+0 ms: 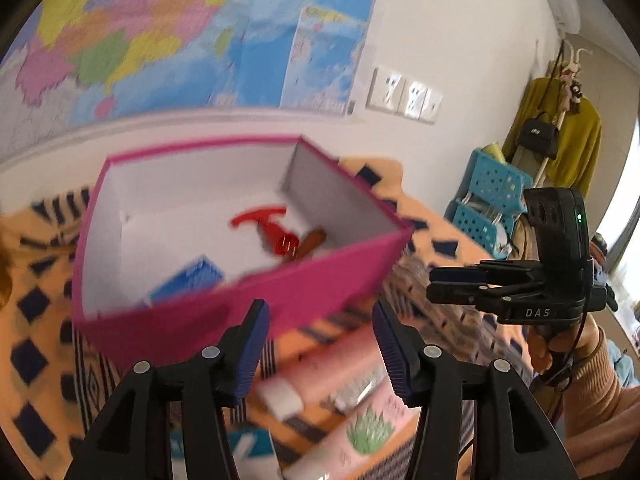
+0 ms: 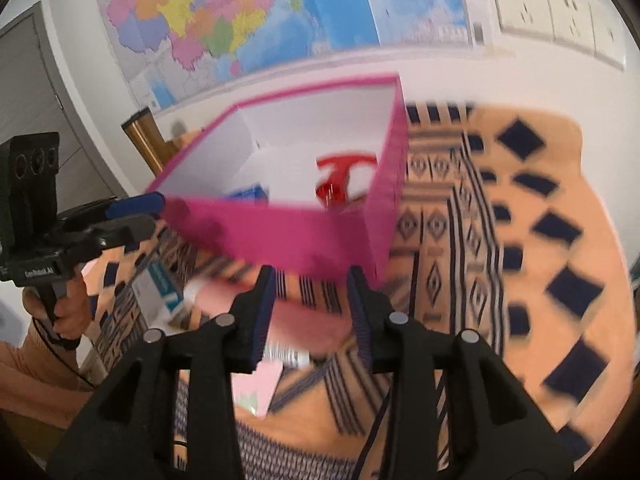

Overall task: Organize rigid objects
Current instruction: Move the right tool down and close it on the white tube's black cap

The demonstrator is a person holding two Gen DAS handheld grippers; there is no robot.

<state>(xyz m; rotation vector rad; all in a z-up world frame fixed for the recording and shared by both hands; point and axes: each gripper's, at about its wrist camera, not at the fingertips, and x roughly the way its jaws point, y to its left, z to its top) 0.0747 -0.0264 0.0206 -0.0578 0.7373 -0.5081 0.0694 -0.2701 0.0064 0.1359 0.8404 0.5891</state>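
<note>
A pink box (image 1: 248, 300) with a white inside stands on an orange cloth (image 2: 540, 240) patterned with dark diamonds and stripes, near the wall edge of the table. Inside the box lie a red plastic piece (image 1: 272, 228) with a curved crossbar, a brown piece (image 1: 310, 242) touching it by the right wall, and a blue box (image 1: 188, 284) against the near wall. The left gripper (image 1: 320, 344) hangs just in front of the box's near wall, its blue-padded jaws spread apart and holding nothing. The right gripper (image 2: 312, 312) also hangs before the box with its jaws apart and nothing between them; seen from the left wrist its body reads "DAS". The left gripper's body, seen from the right wrist, carries a label that looks like "GenRobot.AI", though blur makes it hard to read. In front of the box lie a pink package (image 1: 352, 392) printed with a green plant, a white tube (image 2: 286, 356) and a small white-and-teal carton (image 2: 158, 294); their writing is too blurred to read. A coloured map (image 2: 224, 12) and wall sockets (image 2: 560, 12) hang behind.
</note>
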